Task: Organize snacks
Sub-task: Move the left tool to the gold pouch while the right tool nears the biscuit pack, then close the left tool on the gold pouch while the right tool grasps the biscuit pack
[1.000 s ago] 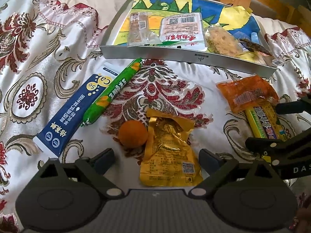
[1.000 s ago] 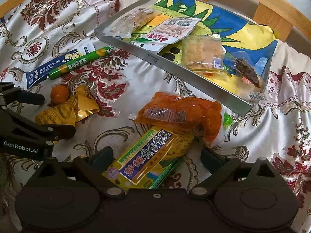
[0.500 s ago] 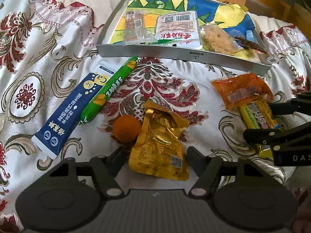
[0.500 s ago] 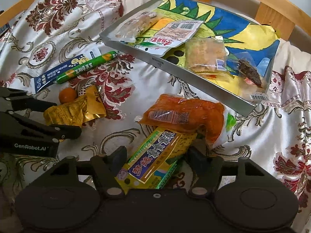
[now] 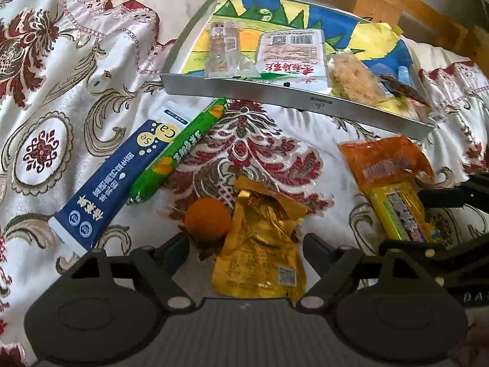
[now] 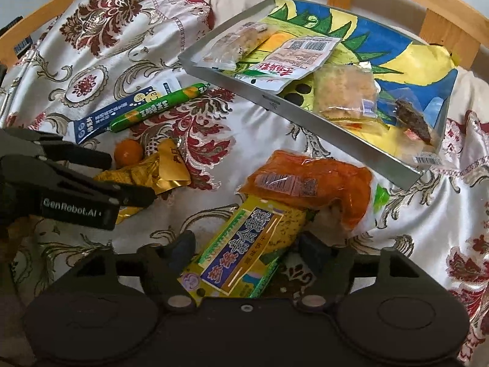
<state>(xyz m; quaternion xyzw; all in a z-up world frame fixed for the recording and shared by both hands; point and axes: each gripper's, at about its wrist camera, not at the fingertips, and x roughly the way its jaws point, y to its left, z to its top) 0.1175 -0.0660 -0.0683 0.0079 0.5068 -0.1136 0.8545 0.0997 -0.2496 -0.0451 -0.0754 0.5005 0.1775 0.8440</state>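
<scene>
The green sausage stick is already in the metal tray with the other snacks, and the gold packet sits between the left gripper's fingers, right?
Not quite: the green sausage stick lies on the bedspread outside the metal tray, as the left wrist view shows. The gold packet does sit between the left gripper fingers.

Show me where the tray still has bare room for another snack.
The tray is bare along its far painted half, behind the white packet and crumbly cake. The near rim is crowded: four packets lie side by side, the dark snack filling the right corner.

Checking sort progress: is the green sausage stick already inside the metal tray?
No, the green sausage stick lies on the bedspread beside the blue tube, outside the metal tray.
</scene>
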